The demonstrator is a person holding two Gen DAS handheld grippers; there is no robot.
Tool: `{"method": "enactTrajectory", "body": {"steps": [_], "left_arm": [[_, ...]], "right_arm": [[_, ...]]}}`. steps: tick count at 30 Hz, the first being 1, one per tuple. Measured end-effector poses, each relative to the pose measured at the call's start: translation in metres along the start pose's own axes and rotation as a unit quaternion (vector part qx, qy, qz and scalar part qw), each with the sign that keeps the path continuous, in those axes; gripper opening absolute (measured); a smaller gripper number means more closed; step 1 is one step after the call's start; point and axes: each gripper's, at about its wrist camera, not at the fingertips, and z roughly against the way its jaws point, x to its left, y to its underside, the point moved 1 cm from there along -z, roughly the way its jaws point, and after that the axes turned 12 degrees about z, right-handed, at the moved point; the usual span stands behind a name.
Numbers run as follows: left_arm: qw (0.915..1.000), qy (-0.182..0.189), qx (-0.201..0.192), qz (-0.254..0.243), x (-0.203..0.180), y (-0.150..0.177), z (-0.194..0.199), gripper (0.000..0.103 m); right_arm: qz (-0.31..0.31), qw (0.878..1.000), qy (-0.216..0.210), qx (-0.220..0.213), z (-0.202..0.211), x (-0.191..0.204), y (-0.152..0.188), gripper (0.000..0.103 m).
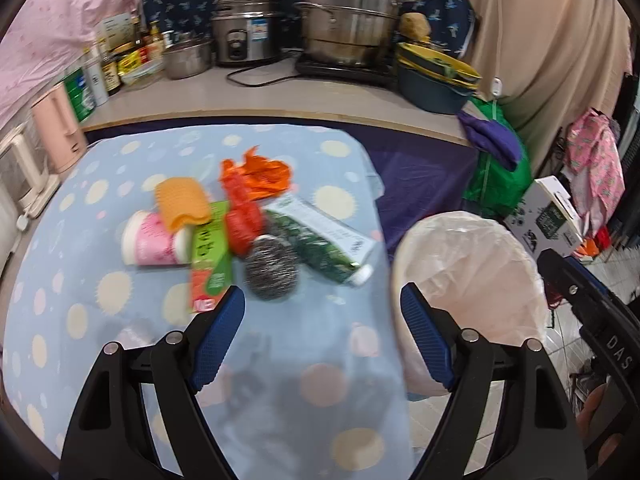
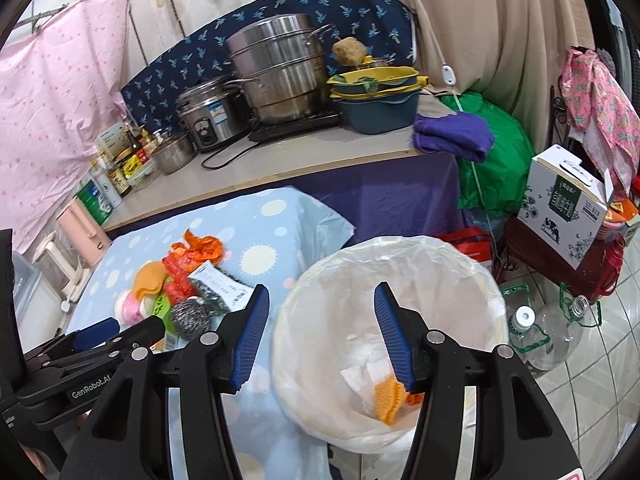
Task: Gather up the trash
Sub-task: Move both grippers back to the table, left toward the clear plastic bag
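Note:
A pile of trash lies on the blue dotted cloth [image 1: 80, 280]: a steel scourer [image 1: 272, 270], a green tube [image 1: 324, 240], a red wrapper [image 1: 244, 220], an orange bag [image 1: 260, 172], an orange scrubber [image 1: 182, 202], a pink cup [image 1: 152, 242] and a green-orange packet [image 1: 210, 260]. My left gripper [image 1: 322, 308] is open and empty just short of the scourer. My right gripper [image 2: 320, 300] is open and empty above the lined bin [image 2: 400, 264], which holds an orange scrubber [image 2: 388, 398] and white paper. The left gripper also shows in the right wrist view [image 2: 120, 328].
The bin [image 1: 472, 280] stands right of the table. Behind is a counter [image 1: 280, 96] with steel pots, a rice cooker, bottles and stacked basins. A green bag [image 2: 492, 160], a carton [image 2: 564, 204] and plastic bottles [image 2: 548, 336] sit on the floor at right.

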Motion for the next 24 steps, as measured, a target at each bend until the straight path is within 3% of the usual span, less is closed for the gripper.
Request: {"method": "enactTrajectory", "body": {"steps": [15,24], "left_arm": [[0.9909,-0.090,0.020,0.098,0.135,0.015,-0.001,0.078],[0.9860,-0.097,0.044,0.129,0.174,0.033,-0.016,0.078]], "right_arm": [[0.055,0.996,-0.053,0.036,-0.031,0.083,0.010,0.053],[0.069,0.992,-0.078,0.066,-0.056,0.117,0.023,0.053]]}}
